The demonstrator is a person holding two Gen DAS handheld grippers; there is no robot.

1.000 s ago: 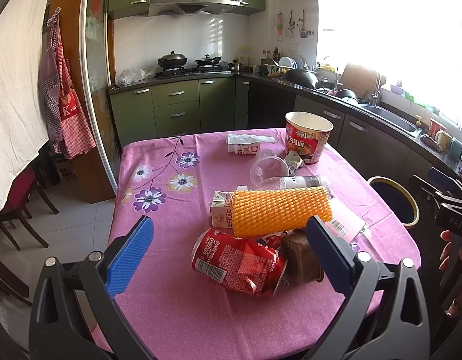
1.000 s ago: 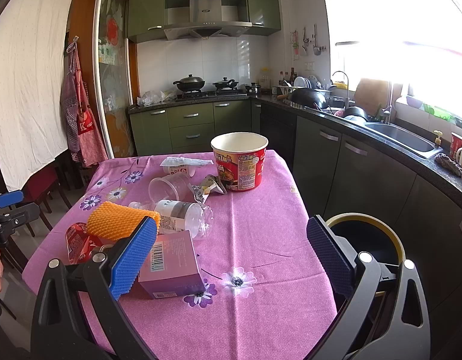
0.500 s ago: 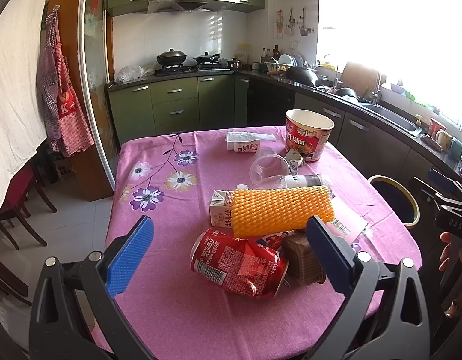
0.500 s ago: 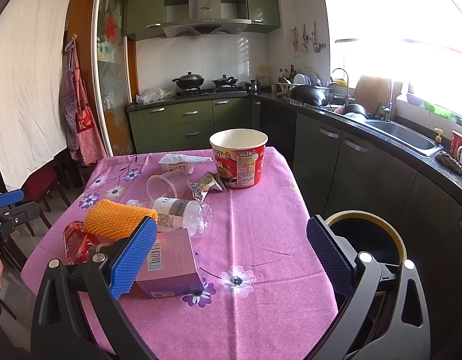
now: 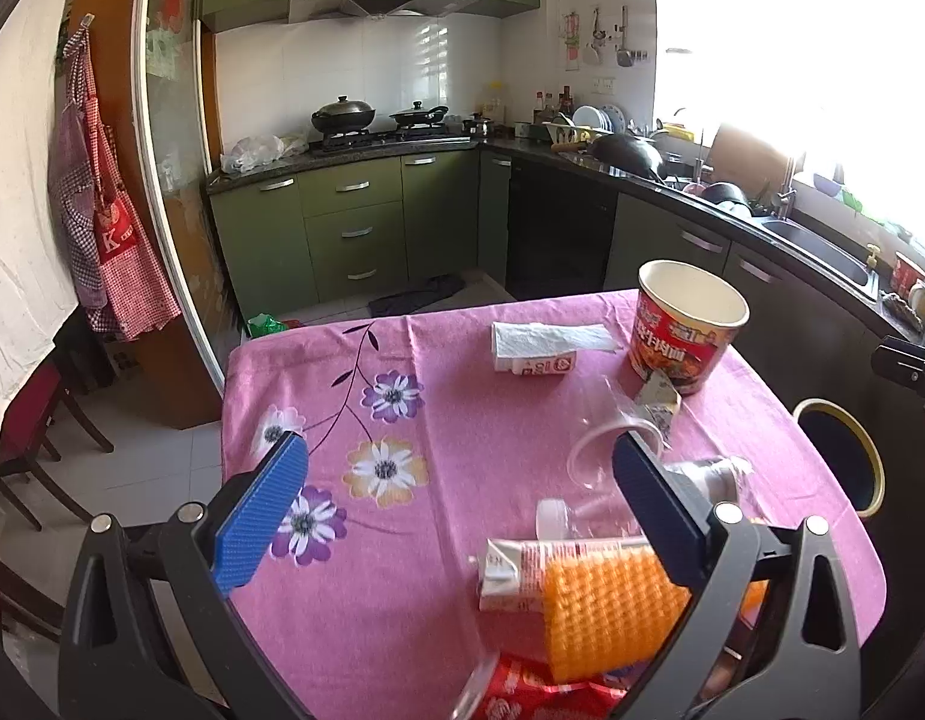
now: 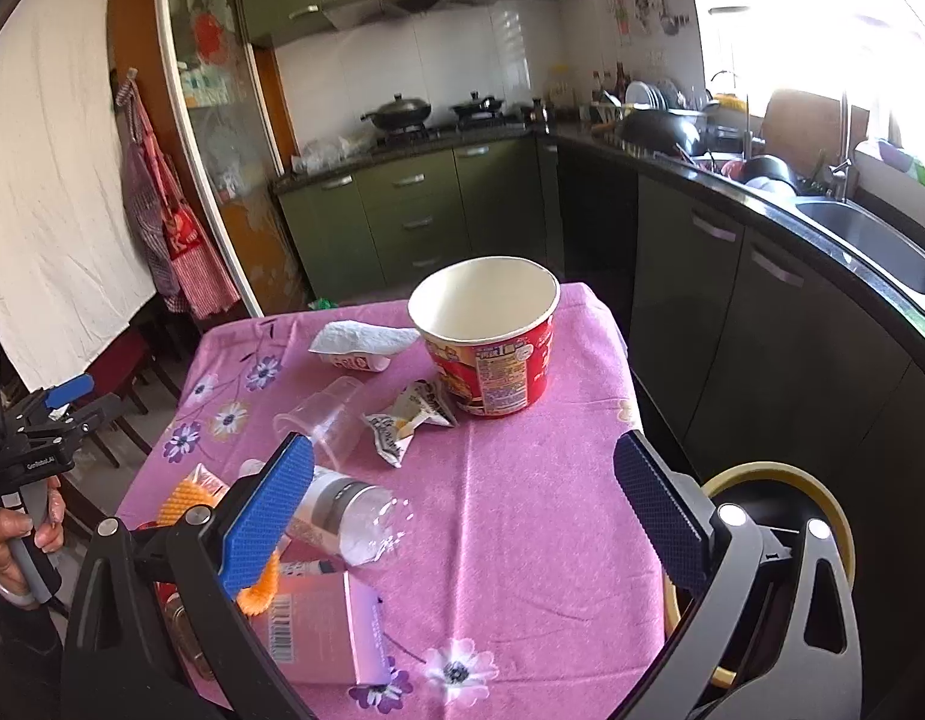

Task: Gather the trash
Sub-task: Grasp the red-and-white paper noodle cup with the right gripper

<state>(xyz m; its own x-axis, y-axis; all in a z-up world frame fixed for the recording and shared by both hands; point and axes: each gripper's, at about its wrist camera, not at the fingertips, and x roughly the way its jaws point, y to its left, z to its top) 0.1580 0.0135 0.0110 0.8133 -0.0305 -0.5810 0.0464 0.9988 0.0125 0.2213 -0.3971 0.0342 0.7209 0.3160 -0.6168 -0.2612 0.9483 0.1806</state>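
Green kitchen cabinets, white tiled wall, dark countertop, bright sunlit window.

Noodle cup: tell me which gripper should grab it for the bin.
Right. The right gripper is open and faces the noodle cup, with the bin just beside it. The left gripper, also open, sits farther back behind the clutter.
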